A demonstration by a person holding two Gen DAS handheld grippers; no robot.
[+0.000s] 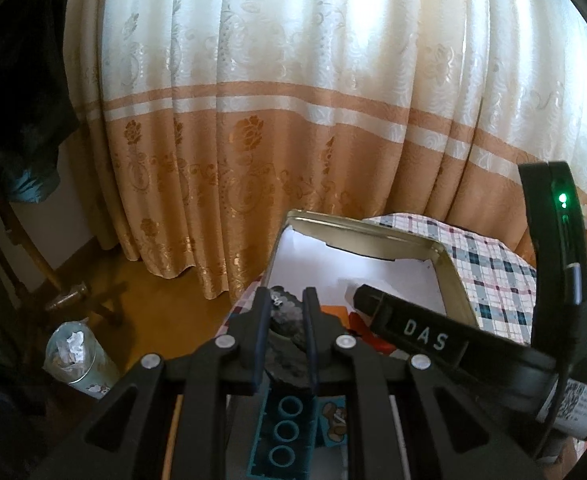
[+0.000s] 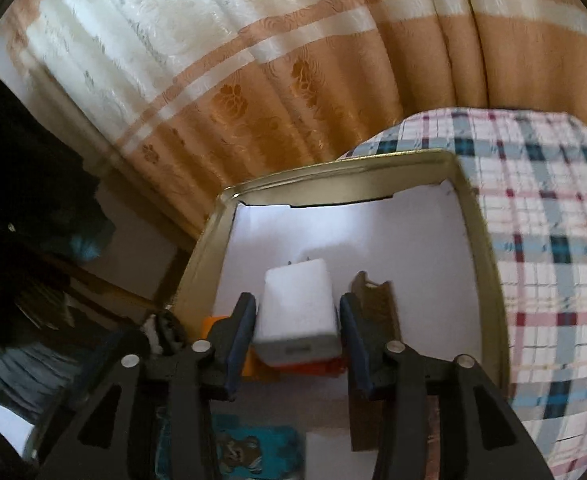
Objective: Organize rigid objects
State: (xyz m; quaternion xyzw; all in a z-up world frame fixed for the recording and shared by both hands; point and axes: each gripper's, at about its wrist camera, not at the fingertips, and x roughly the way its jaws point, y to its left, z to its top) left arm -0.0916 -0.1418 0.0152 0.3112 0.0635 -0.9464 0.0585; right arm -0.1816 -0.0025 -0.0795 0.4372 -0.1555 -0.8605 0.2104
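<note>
My left gripper [image 1: 286, 294] is shut on a dark grey lumpy object [image 1: 285, 322], held over the near left corner of an open tin box [image 1: 451, 276] lined with white paper. Under it lie a teal brick [image 1: 285, 436] with three round holes and a bear-printed block [image 1: 335, 424]. My right gripper [image 1: 367, 300] reaches into the tin box [image 2: 203, 252] from the right. In the right wrist view, a white charger plug [image 2: 297, 312] lies between the right gripper's [image 2: 299, 320] fingers, with narrow gaps on both sides. The charger rests on orange pieces [image 2: 213, 322].
A brown wooden block [image 2: 377, 308] lies in the box right of the charger. The box sits on a plaid cloth [image 2: 553, 260]. A cream and orange curtain [image 1: 293, 120] hangs behind. On the floor at left stands a bin [image 1: 73, 356] of crumpled paper.
</note>
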